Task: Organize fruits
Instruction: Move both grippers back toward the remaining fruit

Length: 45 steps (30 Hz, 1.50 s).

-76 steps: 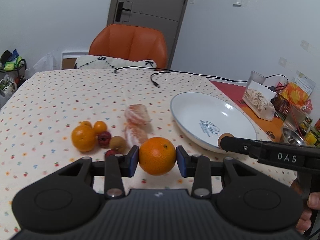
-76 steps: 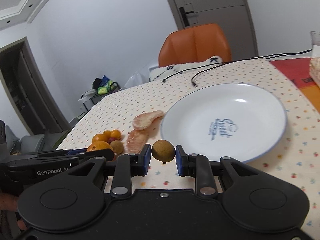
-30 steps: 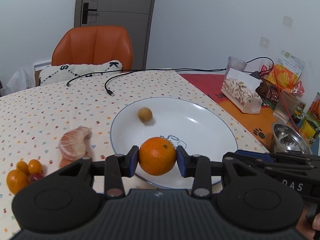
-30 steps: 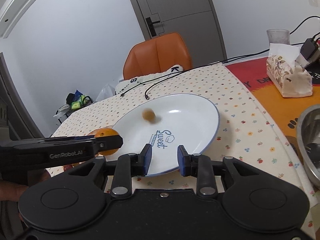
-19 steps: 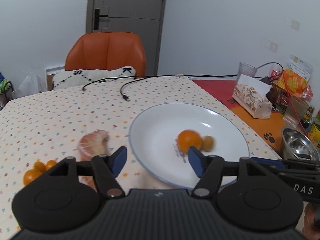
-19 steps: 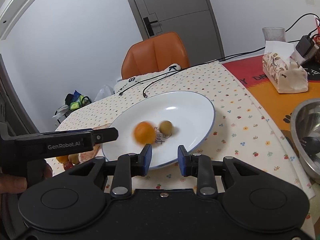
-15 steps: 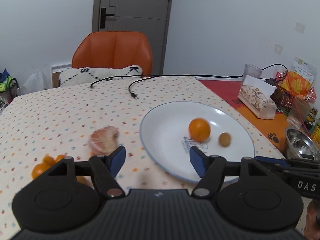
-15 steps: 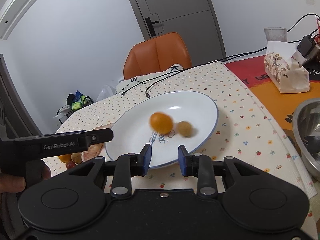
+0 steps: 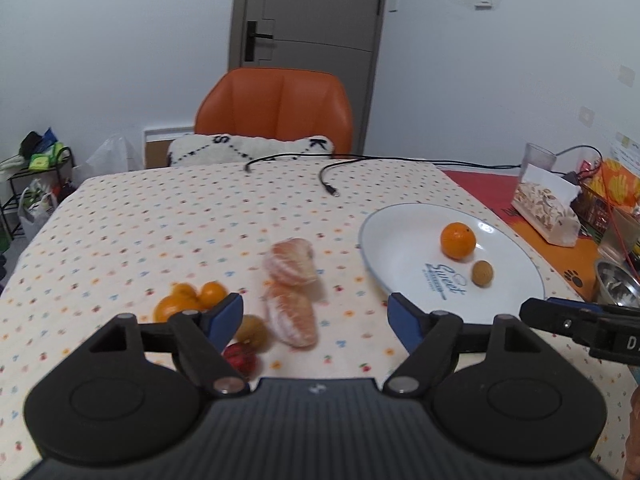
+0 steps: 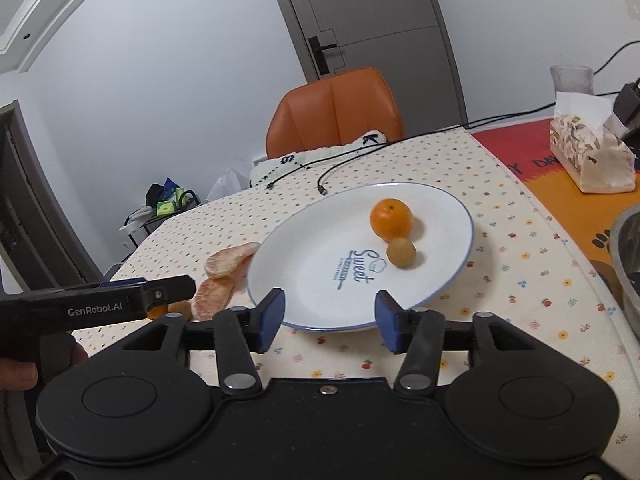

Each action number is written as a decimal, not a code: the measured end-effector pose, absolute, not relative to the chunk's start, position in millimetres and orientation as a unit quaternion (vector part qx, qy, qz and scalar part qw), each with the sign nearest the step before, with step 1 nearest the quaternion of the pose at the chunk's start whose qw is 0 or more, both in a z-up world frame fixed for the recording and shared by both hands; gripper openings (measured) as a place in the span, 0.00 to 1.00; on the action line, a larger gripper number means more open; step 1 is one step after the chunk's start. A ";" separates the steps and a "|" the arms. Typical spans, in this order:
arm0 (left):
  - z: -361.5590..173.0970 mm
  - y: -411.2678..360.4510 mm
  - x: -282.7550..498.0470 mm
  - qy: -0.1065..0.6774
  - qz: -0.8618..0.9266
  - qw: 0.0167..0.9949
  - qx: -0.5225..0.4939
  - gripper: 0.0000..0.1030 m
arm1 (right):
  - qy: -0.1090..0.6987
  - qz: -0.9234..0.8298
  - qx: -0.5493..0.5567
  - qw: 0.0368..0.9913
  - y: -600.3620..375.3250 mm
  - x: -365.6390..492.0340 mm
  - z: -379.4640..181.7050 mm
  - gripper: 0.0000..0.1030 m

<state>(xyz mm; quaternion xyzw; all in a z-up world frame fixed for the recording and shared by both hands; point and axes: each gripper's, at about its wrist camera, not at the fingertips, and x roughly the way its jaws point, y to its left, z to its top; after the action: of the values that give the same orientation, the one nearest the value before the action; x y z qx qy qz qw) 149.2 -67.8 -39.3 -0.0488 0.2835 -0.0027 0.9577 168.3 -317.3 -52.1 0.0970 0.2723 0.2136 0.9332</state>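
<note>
Reaching back for loose fruit: left tongs (image 9: 315, 318) spread, empty, aimed at peeled segments (image 9: 291, 280) mid-worktop. Right tongs (image 10: 330, 320) spread, empty, at plate (image 10: 304, 252) near edge. Orange (image 10: 390, 218), longan (image 10: 401, 252) plated. Soft segments best pinched lightly.

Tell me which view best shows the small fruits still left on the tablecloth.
The left wrist view: the small fruits lie close ahead, partly behind the open left gripper. In the right wrist view that gripper's body hides nearly all of them.
</note>
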 end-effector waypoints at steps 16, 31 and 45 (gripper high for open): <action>-50.0 -31.2 112.4 0.279 0.030 0.958 -0.060 0.89 | 0.258 0.235 0.091 0.933 -282.7 149.7 -48.4 1.00; -52.7 -2.1 90.2 0.268 0.036 0.959 -0.082 0.89 | 0.278 0.257 0.096 0.921 -248.5 140.6 -50.8 1.00; -62.4 -0.4 99.2 0.278 0.025 0.956 -0.091 0.85 | 0.283 0.273 0.100 0.914 -227.8 145.2 -56.3 1.00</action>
<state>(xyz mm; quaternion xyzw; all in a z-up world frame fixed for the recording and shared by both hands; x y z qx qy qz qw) 99.2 -0.4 -62.4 -0.0915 0.2782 0.0250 0.9558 145.2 -227.8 -56.3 0.0999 0.2833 0.2725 0.9141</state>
